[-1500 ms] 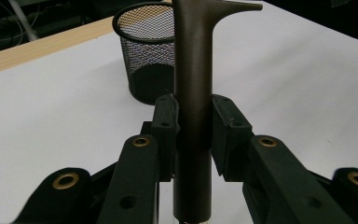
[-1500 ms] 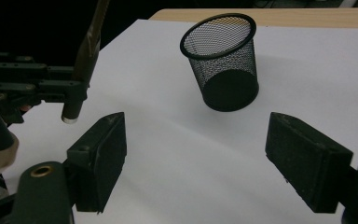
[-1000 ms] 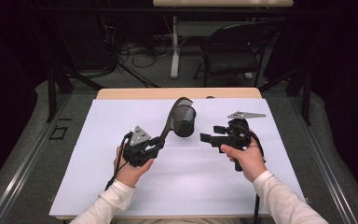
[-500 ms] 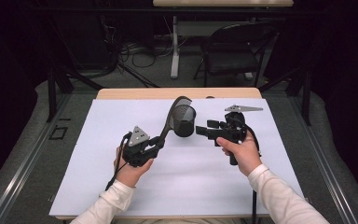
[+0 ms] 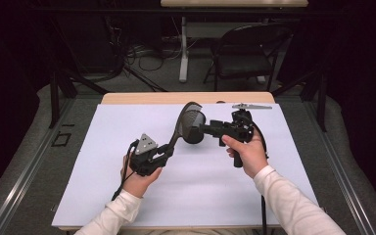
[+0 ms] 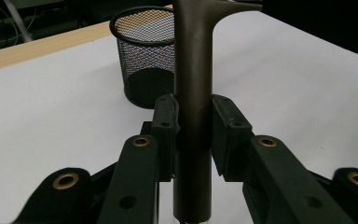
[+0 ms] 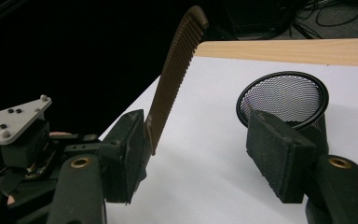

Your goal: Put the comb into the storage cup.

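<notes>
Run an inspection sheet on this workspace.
Surface: white sheet on a wooden table.
Job's things: brown comb, lifted; black mesh cup upright on the sheet.
Clutter: nothing seen.
Grippers: left claw shut on the comb's handle; right claw open, jaws just been closing, comb's teeth beside one pad, not pressed.
Cables: left cable and right cable trail toward the person; floor cables behind.
Surroundings: folding chair, dark room.

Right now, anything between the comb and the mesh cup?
Nothing visible. The left tongs are clamped on the comb handle, and the mesh cup stands upright just beyond it on the white table cover. The right tongs stand open near the cup, with nothing held.
</notes>
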### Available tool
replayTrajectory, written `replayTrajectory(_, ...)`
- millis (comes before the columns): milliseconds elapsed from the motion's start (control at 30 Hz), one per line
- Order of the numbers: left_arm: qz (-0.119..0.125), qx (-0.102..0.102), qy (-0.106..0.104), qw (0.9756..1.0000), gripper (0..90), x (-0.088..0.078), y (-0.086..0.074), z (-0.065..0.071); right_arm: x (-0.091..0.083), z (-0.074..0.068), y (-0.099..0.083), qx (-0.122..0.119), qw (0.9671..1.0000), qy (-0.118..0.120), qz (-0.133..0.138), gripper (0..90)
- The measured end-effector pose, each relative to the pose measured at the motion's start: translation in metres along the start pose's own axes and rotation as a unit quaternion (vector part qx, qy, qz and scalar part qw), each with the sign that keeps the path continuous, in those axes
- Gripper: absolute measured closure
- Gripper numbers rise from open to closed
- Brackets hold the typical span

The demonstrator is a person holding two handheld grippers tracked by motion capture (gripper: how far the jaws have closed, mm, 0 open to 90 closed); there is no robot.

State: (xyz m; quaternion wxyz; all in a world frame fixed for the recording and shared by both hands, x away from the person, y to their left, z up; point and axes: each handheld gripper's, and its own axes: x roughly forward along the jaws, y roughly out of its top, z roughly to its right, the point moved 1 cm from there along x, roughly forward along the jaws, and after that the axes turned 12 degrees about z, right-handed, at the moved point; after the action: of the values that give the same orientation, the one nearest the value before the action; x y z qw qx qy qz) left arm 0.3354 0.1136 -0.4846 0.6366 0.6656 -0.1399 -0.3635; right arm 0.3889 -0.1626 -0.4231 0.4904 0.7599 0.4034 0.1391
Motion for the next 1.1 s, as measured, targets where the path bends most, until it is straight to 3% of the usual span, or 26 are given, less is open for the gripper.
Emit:
replayTrajectory(467, -0.002, 0.004, -0.001, 1.0, 72.7, 0.002, -0.002, 0.003, 0.012, 0.004, 0.004, 0.034, 0.9994, -0.008, 0.001, 40.3)
replayTrajectory(1100, -0.007, 0.01, -0.007, 0.9999, 72.7, 0.004, -0.005, 0.007, 0.023, 0.004, 0.002, 0.043, 0.999, -0.006, -0.007, 39.3)
